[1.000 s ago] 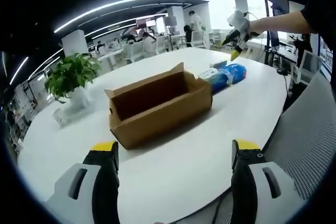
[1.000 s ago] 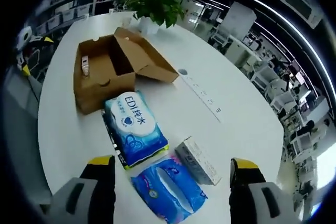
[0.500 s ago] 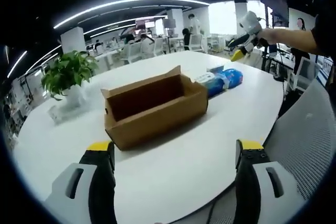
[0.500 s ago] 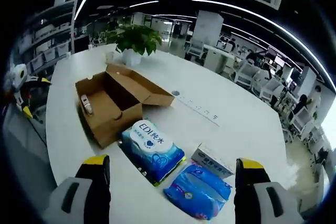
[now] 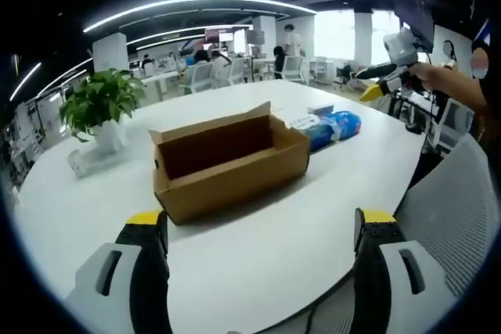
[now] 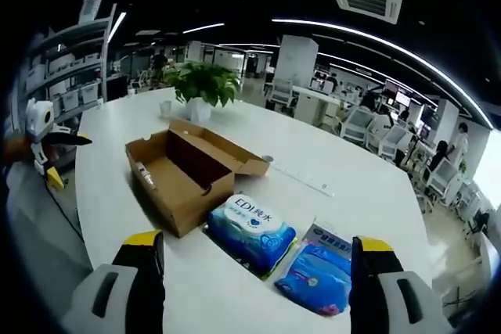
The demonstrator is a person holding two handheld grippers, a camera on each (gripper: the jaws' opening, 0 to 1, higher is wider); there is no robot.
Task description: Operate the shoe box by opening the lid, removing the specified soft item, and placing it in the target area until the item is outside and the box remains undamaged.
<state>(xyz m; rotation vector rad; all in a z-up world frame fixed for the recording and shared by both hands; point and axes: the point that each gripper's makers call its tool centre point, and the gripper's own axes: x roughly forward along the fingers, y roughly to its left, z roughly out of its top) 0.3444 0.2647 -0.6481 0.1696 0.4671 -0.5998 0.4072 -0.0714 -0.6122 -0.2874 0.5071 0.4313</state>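
Observation:
An open brown cardboard shoe box [image 5: 227,162] [image 6: 184,171] lies on a white table [image 5: 258,248], its lid folded back. A small item [image 6: 142,171] lies inside along one wall. Beside the box lie a blue-and-white wipes pack [image 6: 252,223] [image 5: 307,125], a blue tissue pack [image 6: 319,275] [image 5: 338,124] and a small white carton [image 6: 335,236]. My left gripper [image 5: 260,228] is open above the near table edge, short of the box. My right gripper [image 6: 254,249] is open, back from the packs; it also appears far right in the left gripper view [image 5: 378,82].
A potted green plant [image 5: 95,105] [image 6: 201,84] stands on the table beyond the box. A grey mesh chair [image 5: 450,217] sits at the right. A power strip [image 6: 301,180] runs along the table. Office desks and chairs are behind.
Both cameras have pulled back and levelled. The right gripper has drawn away from the packs, rightward in the left gripper view. Box and packs have stayed in place.

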